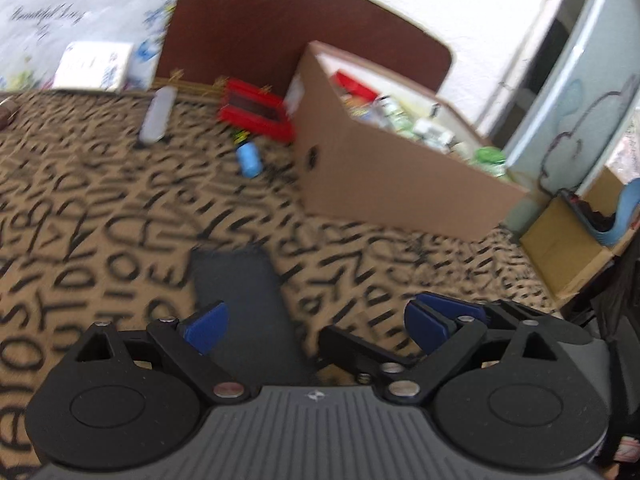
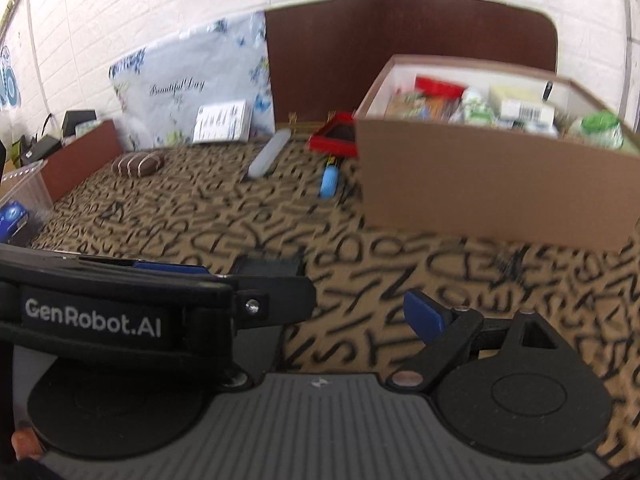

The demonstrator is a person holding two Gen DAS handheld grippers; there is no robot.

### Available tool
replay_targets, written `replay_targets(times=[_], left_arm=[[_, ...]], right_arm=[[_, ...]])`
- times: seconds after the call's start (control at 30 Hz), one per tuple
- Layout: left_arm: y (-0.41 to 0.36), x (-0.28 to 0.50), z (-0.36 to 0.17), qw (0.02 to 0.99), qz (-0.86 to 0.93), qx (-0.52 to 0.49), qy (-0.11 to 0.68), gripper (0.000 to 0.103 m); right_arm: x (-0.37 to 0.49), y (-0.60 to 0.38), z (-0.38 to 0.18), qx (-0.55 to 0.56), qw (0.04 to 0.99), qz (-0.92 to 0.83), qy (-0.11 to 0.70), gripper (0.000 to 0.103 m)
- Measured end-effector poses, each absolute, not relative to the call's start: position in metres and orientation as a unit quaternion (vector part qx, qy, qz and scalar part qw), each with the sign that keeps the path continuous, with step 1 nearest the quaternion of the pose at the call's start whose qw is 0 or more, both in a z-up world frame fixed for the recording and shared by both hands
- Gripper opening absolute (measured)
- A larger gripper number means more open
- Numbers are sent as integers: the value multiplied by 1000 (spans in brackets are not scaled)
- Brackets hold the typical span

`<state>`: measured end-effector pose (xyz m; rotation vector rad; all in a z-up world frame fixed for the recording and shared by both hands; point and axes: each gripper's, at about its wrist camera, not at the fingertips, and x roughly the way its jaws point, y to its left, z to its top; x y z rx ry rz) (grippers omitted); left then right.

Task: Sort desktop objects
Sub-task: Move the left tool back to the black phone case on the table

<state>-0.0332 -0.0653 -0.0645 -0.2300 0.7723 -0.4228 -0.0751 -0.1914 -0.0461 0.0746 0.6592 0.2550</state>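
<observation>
Currently, your left gripper point(image 1: 316, 326) and right gripper point(image 2: 400, 312) both stand wide and empty. Near them lies a dark flat case point(image 1: 240, 304); far right stands the cardboard box point(image 2: 480, 184).

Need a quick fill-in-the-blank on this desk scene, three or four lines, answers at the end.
1. The cardboard box on the patterned tablecloth is ____ of assorted items, not empty.
2. The small blue tube lies on the cloth just in front of the ____ tray.
3. The left tongs hang with their blue pads apart above a flat ____ object on the cloth.

Answers: full; red; dark
</observation>
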Motion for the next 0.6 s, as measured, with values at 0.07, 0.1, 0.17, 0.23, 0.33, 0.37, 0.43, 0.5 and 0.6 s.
replay_targets(times=[0.07, 0.1, 0.17, 0.23, 0.33, 0.37, 0.43, 0.5, 0.6], left_arm=[[-57, -33, -71, 897, -188, -118, 383, 97], [-53, -32, -73, 896, -182, -123, 385, 97], [-47, -31, -77, 896, -171, -129, 388, 95], [-44, -30, -80, 897, -161, -129, 391, 92], [-39, -26, -83, 895, -153, -133, 398, 76], [-37, -26, -84, 893, -150, -135, 401, 69], [-35, -24, -86, 892, -143, -137, 407, 59], [-34, -21, -88, 889, -141, -137, 414, 47], [-34, -20, -90, 886, -143, -134, 419, 24]], right_arm=[[-77, -188, -50, 36, 934, 127, 331, 90], [-78, -186, -52, 33, 933, 126, 334, 90], [-79, -183, -55, 23, 933, 126, 335, 89], [-79, -178, -57, 10, 933, 126, 336, 89], [-80, -175, -59, -6, 935, 120, 333, 81], [-80, -175, -59, -7, 936, 120, 332, 78], [-78, -172, -61, -9, 935, 119, 335, 72], [-74, -171, -62, -11, 934, 117, 337, 62], [-71, -169, -64, -12, 934, 115, 338, 46]])
